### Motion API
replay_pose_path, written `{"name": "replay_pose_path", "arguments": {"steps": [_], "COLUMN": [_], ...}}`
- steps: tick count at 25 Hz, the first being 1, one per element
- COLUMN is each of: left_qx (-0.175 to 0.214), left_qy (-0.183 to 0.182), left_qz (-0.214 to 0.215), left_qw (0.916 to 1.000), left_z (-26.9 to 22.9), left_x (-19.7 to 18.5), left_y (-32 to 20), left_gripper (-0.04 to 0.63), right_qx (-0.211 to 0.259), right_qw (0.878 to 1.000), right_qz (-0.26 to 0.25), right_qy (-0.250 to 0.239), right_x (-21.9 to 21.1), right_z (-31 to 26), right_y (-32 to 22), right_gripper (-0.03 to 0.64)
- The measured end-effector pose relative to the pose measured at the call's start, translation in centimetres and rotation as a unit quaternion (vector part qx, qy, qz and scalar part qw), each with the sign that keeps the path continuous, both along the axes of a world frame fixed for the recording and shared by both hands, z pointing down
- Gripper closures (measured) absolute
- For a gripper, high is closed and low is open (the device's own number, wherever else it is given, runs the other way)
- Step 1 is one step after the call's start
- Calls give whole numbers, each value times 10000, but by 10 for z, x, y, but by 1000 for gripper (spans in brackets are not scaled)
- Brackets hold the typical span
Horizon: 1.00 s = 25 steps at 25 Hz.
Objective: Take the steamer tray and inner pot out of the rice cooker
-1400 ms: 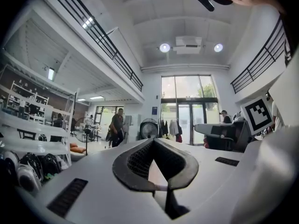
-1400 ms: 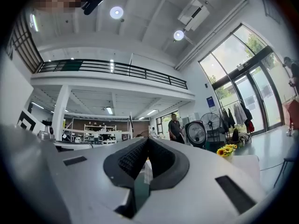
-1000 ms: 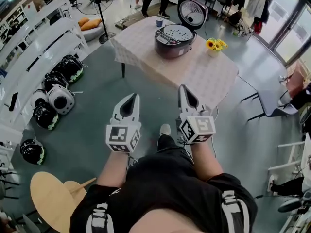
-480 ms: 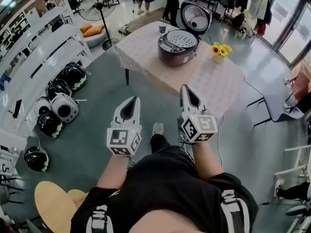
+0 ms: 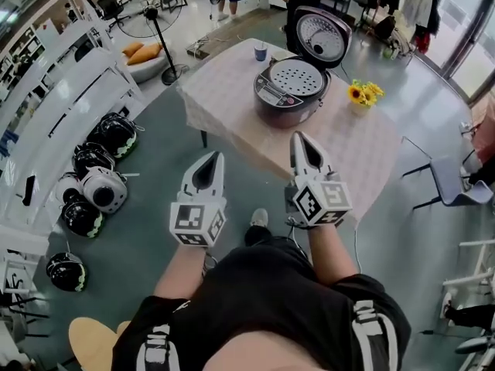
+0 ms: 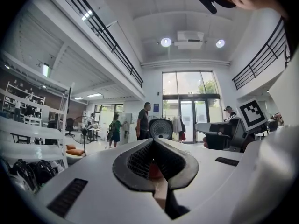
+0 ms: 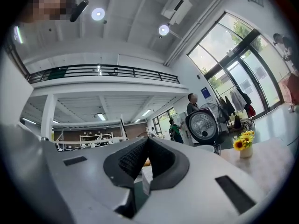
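Note:
The dark rice cooker (image 5: pixel 288 96) stands on the table (image 5: pixel 232 91) with its lid (image 5: pixel 323 37) raised. The perforated steamer tray (image 5: pixel 296 77) sits in its top; the inner pot beneath is hidden. My left gripper (image 5: pixel 210 158) is shut and empty, held over the floor short of the table's near edge. My right gripper (image 5: pixel 302 137) is also shut and empty, its tip over the table's near edge, well short of the cooker. The left gripper view shows the open lid (image 6: pixel 161 127) far ahead past my left gripper (image 6: pixel 153 141). The right gripper view shows the lid (image 7: pixel 203 127) beyond my right gripper (image 7: pixel 147 141).
A blue cup (image 5: pixel 261 52) and a vase of sunflowers (image 5: pixel 363 93) flank the cooker. Several helmets (image 5: pixel 97 180) lie by white shelves at the left, and a standing fan (image 5: pixel 151 10) is behind them. A chair (image 5: pixel 448 180) stands at the right. People stand beyond the table.
The table and cooker have come nearer and lower in the head view as the person walks toward them. Both grippers stay shut, held side by side.

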<state>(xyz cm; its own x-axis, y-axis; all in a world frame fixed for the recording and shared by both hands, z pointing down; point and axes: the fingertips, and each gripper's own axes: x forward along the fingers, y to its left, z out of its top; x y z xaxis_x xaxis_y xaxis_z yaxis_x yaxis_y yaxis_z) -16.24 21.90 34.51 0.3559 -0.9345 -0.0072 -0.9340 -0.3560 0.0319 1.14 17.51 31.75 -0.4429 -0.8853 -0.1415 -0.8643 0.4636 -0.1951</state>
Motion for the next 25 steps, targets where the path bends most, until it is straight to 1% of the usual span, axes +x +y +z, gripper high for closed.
{"name": "replay_pose_path", "arguments": {"steps": [5, 10, 13, 18, 25], "left_qx": [-62, -151, -232, -218, -296], "left_qy": [0, 80, 165, 184, 46], "left_qz": [82, 267, 453, 696, 1197], "left_qw": [9999, 9995, 9986, 9972, 9924], "left_z": [-6, -8, -4, -8, -4], "left_x": [-6, 1, 12, 36, 86], "left_y": [-95, -191, -237, -287, -328], "left_gripper": [592, 592, 592, 592, 592], "right_qx": [10, 8, -38, -77, -155], "right_qw": [9996, 9978, 9966, 9940, 9882], "right_qz": [246, 541, 699, 985, 1465], "right_qy": [158, 395, 436, 461, 424], "right_x": [0, 12, 23, 51, 98], "right_z": [-5, -4, 0, 0, 2], "right_y": [-89, -174, -211, -248, -265], "right_gripper": [617, 617, 617, 617, 618]}}
